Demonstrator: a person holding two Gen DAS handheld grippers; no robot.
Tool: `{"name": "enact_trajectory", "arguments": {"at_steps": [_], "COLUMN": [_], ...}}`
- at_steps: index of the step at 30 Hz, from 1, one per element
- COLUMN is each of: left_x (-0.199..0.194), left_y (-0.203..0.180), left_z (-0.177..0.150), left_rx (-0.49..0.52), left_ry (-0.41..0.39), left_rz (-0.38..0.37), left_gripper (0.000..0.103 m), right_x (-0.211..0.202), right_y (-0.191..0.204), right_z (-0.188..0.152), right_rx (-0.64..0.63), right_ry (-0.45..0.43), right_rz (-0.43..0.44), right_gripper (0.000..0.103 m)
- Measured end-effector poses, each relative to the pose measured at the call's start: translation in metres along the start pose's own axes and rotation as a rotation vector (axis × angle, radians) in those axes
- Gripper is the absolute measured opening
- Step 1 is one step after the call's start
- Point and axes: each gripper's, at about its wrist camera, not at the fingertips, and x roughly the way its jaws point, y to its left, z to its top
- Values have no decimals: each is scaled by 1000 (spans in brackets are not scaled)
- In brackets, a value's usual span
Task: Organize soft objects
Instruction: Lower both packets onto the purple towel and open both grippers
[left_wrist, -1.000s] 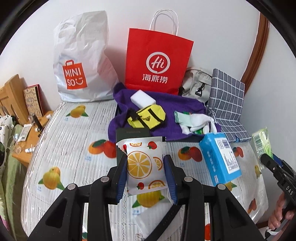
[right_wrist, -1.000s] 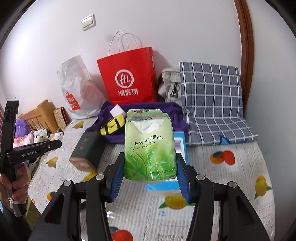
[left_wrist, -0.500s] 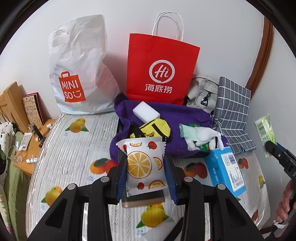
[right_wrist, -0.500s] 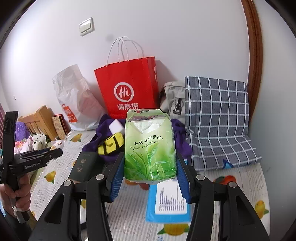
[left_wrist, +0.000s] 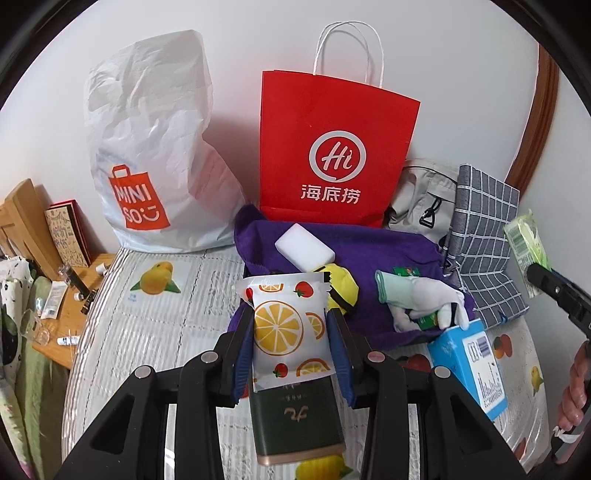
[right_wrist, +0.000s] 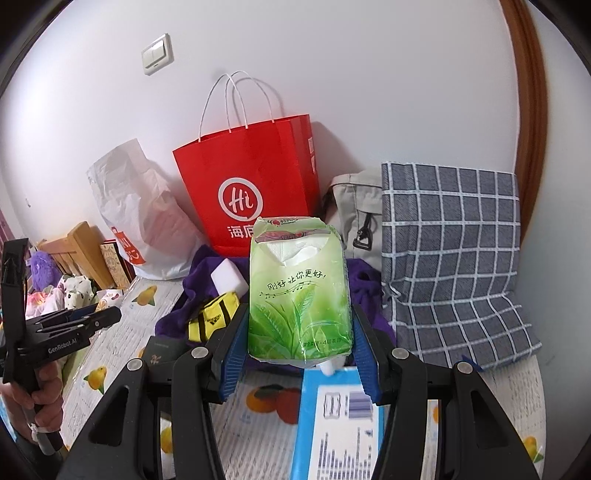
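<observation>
Two hand-held grippers hang over a bed covered in a fruit-print sheet (left_wrist: 155, 325), each clamped on a soft packet. The left gripper (left_wrist: 291, 332) pinches a white wipes packet (left_wrist: 290, 330) printed with orange slices and strawberries, its blue pads pressed to both sides; the packet is upright, in front of the red paper bag (left_wrist: 332, 147) that leans on the wall. The right gripper (right_wrist: 299, 328) squeezes a green tissue pack (right_wrist: 299, 291) with a tea-leaf print, also upright, in front of and slightly right of the red paper bag. At the foot of the red bag lies a purple cloth (left_wrist: 388, 258) carrying a white sponge block (left_wrist: 304, 247), a yellow pouch (left_wrist: 343, 288) and white gloves (left_wrist: 417, 299). Left of the red bag stands a white Miniso bag (left_wrist: 155, 147); to its right a beige backpack (left_wrist: 421, 199) and a grey checked cushion (right_wrist: 450, 254) rest against the wall. Nearer than the purple cloth, a dark green box (left_wrist: 295, 417) lies under the left gripper and a blue box (left_wrist: 469, 365) lies to its right on the sheet. A hand (right_wrist: 40, 391) grips the left tool's handle at the right-wrist view's left edge.
</observation>
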Motion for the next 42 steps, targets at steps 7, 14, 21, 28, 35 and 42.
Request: {"name": "enact_trajectory", "arguments": {"at_steps": [7, 14, 21, 28, 35, 42], "left_x": [20, 41, 74, 107, 123, 136], "left_y": [0, 0, -4, -10, -6, -4], "left_z": [14, 25, 38, 37, 35, 33], "left_rx": [-5, 4, -13, -19, -2, -11], "left_ry": [10, 26, 66, 112, 138, 169], "left_rz": [11, 26, 11, -9, 1, -25], "left_gripper": [36, 36, 36, 36, 36, 36], "right_x": [25, 56, 89, 124, 172, 194], "right_y": [6, -1, -22, -44, -42, -34], "right_z": [23, 29, 28, 20, 0, -14], "right_rx": [-32, -13, 26, 44, 48, 85], "right_ry": [-3, 3, 73, 126, 240, 315], "right_rz": [24, 50, 110, 80, 61, 96], "right_gripper": [52, 52, 52, 52, 52, 53]}}
